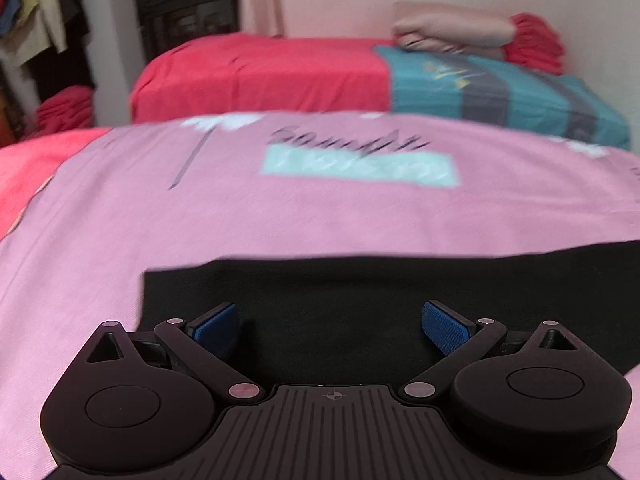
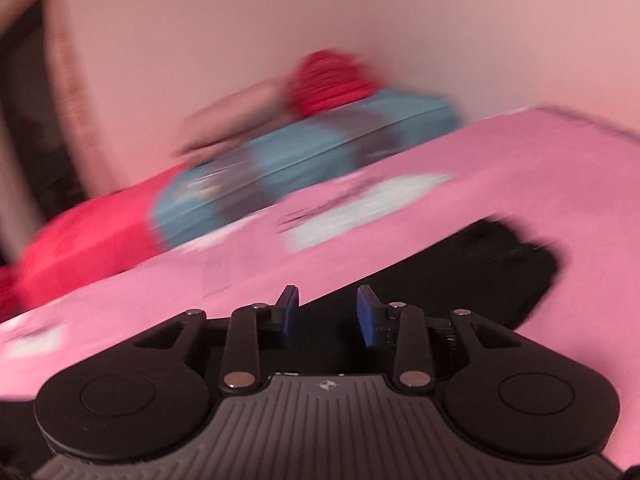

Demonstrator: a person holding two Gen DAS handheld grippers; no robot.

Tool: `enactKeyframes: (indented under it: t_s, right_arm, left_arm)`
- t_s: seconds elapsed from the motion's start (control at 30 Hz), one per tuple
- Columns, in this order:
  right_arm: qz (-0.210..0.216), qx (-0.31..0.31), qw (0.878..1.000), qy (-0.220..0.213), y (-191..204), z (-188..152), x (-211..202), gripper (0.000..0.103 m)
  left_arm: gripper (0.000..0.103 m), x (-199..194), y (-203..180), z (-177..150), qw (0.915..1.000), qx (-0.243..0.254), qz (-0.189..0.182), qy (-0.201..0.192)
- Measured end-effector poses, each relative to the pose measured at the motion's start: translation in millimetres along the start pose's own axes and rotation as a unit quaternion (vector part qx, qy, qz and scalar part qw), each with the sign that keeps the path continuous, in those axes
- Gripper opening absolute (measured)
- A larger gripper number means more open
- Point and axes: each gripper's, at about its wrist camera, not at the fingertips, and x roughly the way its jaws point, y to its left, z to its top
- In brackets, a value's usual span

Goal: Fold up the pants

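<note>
Both the left gripper (image 1: 330, 326) and right gripper (image 2: 327, 314) hover released over black pants (image 1: 360, 300) lying on a pink bedsheet (image 1: 280, 216).

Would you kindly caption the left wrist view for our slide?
Open left hand-held gripper poised over black pants lying on a pink sheet.

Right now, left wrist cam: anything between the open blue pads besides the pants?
No. In the left wrist view only black pants fabric shows between the left gripper pads, nothing else. The pants lie on the pink sheet.
</note>
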Motion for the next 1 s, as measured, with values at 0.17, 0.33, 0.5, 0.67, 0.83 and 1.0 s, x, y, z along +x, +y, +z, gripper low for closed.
enactKeyframes:
  t_s: [0.17,0.33,0.5,0.67,0.83,1.0]
  right_arm:
    - [0.181,0.025,0.975,0.125,72,-50,-10,0.065]
    - [0.321,-0.069,0.916,0.230,162,-109,-3,0.064]
    - [0.346,-0.204,0.887,0.226,232,-136,11,0.064]
    - [0.364,-0.182,0.883,0.235,247,-138,36,0.065]
    - [0.432,-0.176,0.840,0.277,244,-135,42,0.075]
    - [0.399,-0.082,0.870,0.277,231,-122,66,0.074]
  left_arm:
    - [0.103,25,-27,6,0.9983,-0.005,-0.055,0.019]
    - [0.103,48,-38,-14,0.9989,0.035,-0.031,0.009]
    - [0.103,47,-41,-14,0.9987,0.047,-0.018,0.006]
    - [0.103,48,-43,-13,0.9985,0.053,-0.013,0.005]
    - [0.103,47,-42,-14,0.9985,0.052,-0.015,0.006]
    - [0.103,47,-42,-14,0.9985,0.052,-0.015,0.004]
